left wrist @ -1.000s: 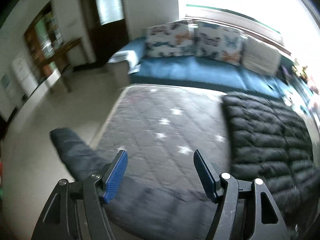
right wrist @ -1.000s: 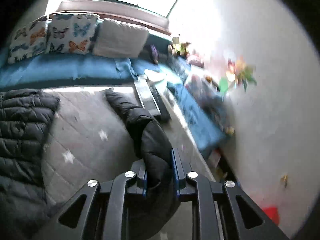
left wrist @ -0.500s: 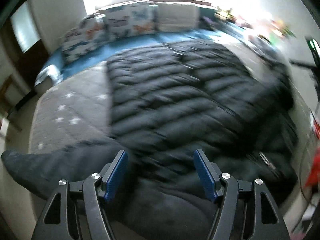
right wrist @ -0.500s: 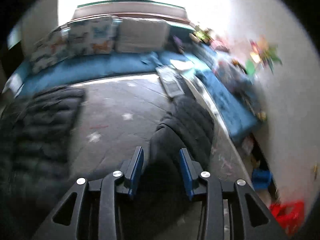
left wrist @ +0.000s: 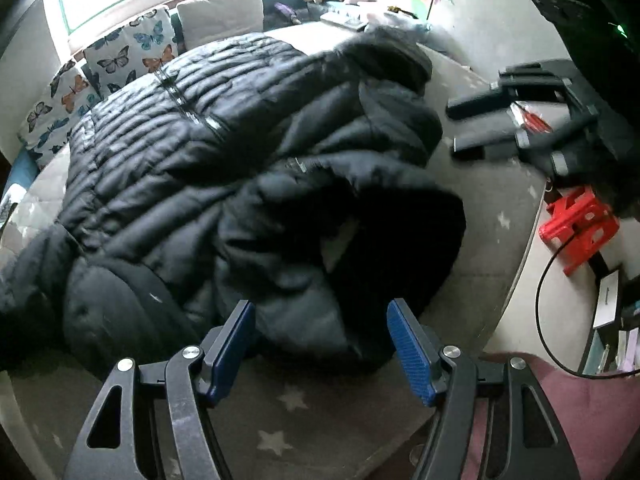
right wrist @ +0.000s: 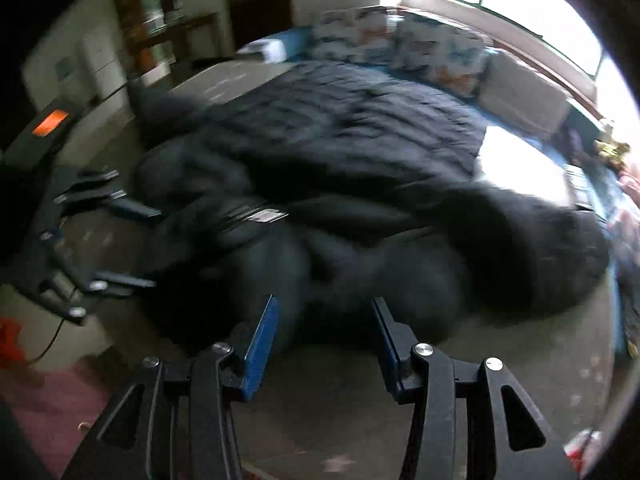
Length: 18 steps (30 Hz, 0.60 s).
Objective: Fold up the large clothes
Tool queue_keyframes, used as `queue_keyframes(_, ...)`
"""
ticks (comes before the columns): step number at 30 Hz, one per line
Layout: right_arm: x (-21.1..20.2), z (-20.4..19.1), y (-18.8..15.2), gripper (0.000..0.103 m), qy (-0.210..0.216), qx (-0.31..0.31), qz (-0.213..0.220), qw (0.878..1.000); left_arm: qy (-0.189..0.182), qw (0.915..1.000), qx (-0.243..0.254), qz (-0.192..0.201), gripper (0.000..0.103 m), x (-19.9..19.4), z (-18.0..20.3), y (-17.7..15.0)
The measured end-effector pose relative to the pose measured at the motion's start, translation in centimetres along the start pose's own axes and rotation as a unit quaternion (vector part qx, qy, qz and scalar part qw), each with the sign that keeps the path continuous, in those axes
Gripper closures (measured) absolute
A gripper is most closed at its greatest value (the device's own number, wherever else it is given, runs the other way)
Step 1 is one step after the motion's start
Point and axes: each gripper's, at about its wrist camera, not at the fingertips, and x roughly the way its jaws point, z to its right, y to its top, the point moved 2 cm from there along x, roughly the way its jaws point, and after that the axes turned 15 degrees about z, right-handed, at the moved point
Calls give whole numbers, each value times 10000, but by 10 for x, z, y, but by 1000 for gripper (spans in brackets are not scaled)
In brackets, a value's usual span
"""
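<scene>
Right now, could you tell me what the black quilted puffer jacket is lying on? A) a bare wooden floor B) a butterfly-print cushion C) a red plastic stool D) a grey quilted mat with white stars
D: the black quilted puffer jacket is spread over the grey quilted mat with white stars, whose stars show beside and below the jacket in the left wrist view.

Both wrist fisheyes look steeply down from close above the black quilted puffer jacket (left wrist: 224, 168) on the grey star-patterned rug (left wrist: 288, 404); the 2 views share jacket (right wrist: 360, 152), rug, butterfly-print cushions (left wrist: 132, 52).
</scene>
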Motion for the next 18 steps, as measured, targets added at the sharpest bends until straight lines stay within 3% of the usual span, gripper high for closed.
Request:
queue_keyframes(3,18,-16,-12,52,-124,-218,-23,9997,462,9988,101,138,30,6,4,-11)
queue_keyframes(6,27,-19,-17,52,-379,-365,91,9986,622,9978,41,239,31,6,4,-16)
queue_keyframes(11,38,-32,-30,52,-747,-588,39,9955,869,9956,31,355,52,4,-1,-20)
queue_keyframes(13,37,-35,-31,59,-816,-693,134,9942,937,9948,134,378,66,6,0,-16)
queue_keyframes(14,35,-36,-30,69,-862,-741,168,9934,955,9944,222,403,72,6,2,-13)
queue_keyframes(15,34,-37,-29,77,-888,-743,161,9931,853,9950,277,436,90,4,5,-14)
queue_keyframes(18,28,-36,-23,86,-886,-697,189,9934,788,9954,341,428,92,1,8,-8)
